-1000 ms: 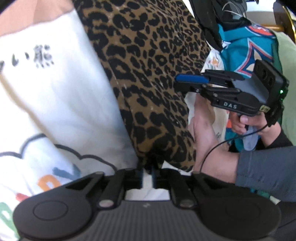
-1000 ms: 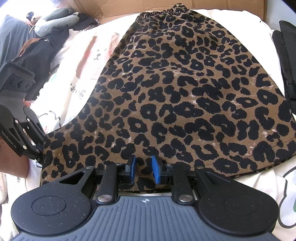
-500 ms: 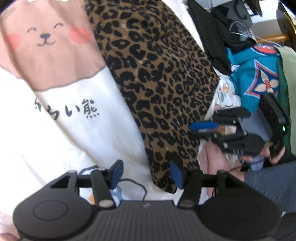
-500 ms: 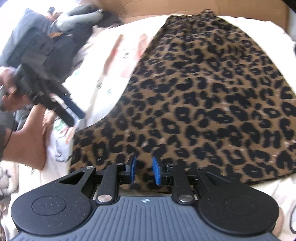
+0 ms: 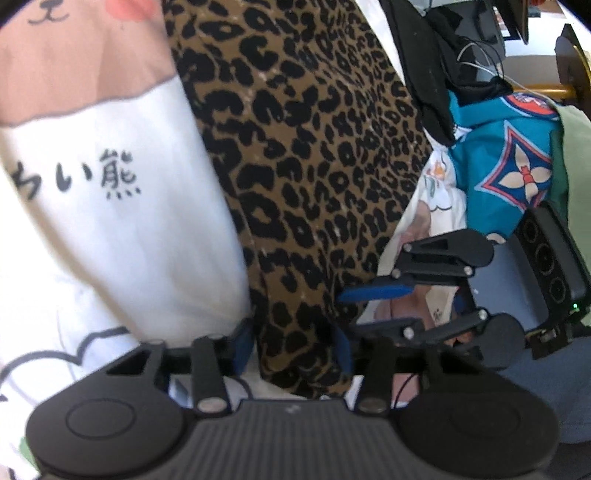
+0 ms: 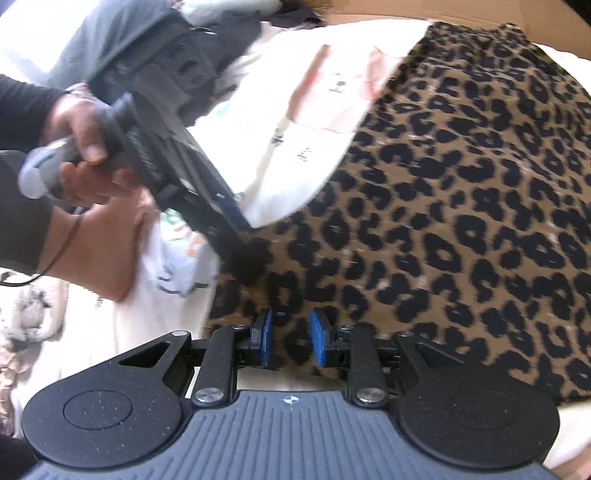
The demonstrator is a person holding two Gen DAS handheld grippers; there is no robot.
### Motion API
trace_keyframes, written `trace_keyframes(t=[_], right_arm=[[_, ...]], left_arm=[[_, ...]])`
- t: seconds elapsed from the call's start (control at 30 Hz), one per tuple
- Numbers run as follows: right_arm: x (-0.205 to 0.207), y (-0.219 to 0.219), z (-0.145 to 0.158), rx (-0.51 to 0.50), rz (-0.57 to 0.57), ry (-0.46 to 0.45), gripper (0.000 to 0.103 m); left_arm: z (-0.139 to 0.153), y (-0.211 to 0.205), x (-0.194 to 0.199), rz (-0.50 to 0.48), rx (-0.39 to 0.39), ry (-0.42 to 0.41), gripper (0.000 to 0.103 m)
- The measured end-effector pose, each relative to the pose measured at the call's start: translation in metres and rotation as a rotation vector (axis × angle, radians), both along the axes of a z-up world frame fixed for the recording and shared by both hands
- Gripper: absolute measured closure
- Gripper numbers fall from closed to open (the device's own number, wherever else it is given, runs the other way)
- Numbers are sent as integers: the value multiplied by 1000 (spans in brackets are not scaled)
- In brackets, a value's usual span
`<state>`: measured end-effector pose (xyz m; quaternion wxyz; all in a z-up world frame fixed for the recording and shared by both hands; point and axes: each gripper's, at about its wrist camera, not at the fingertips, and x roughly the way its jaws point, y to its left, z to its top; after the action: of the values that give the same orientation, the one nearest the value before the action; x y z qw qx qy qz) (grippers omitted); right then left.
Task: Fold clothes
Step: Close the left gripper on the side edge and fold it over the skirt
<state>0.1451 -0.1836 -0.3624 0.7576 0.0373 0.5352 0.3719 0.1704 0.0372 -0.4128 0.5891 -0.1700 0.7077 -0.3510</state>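
A leopard-print skirt point(image 5: 314, 166) point(image 6: 461, 221) lies spread over a white cloth with a bear print point(image 5: 110, 221) point(image 6: 295, 129). My left gripper point(image 5: 292, 349) is open, and its fingers straddle the skirt's near corner, with fabric filling the gap. The right wrist view shows that left gripper point(image 6: 243, 251) blurred and pointing down at the skirt's left edge, held by a hand point(image 6: 85, 147). My right gripper point(image 6: 291, 341) is shut on the skirt's hem, with cloth between its blue pads. The left wrist view has the right gripper point(image 5: 354, 308) right beside the same hem.
A teal patterned garment point(image 5: 517, 166) and a black garment point(image 5: 424, 74) lie to the right of the skirt. Cardboard point(image 6: 480, 14) stands behind the skirt's waistband. Grey and dark clothes point(image 6: 110, 37) are piled at the back left.
My left gripper let go of the skirt corner, opened wide and lifted off. It has come back down with its fingers astride that corner. The right gripper kept its hold and swung left.
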Motion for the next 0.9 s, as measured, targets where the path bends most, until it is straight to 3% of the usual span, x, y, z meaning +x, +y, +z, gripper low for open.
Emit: trace_keyframes(t=[0.07, 0.1, 0.27, 0.33, 0.47, 0.63, 0.8, 0.83, 0.87, 0.9], right_arm=[[-3, 7, -1, -3, 30, 1, 80], [-4, 9, -2, -5, 42, 0, 80], [-5, 9, -2, -4, 52, 3, 78], [-2, 0, -2, -7, 14, 1, 78], [5, -33, -2, -55, -121, -19, 77], [12, -75, -2, -120, -294, -45, 77], [19, -118, -2, -186, -468, -71, 77], [21, -126, -2, -199, -503, -77, 78], [22, -134, -2, -213, -536, -82, 78], [22, -141, -3, -228, -563, -87, 79]], left_arm=[[-5, 1, -2, -6, 9, 15, 87], [-8, 3, -3, -9, 14, 17, 90], [-10, 8, -8, -43, 40, -3, 93], [-10, 9, -5, -30, 26, 10, 92], [-13, 12, -1, 21, 11, 35, 70], [-22, 9, -5, 80, -37, 81, 68], [-24, 3, -15, 59, -45, 79, 69], [-24, 2, -16, 55, -47, 81, 73], [-24, 1, -17, 52, -48, 83, 88], [-25, 0, -18, 48, -50, 84, 96]])
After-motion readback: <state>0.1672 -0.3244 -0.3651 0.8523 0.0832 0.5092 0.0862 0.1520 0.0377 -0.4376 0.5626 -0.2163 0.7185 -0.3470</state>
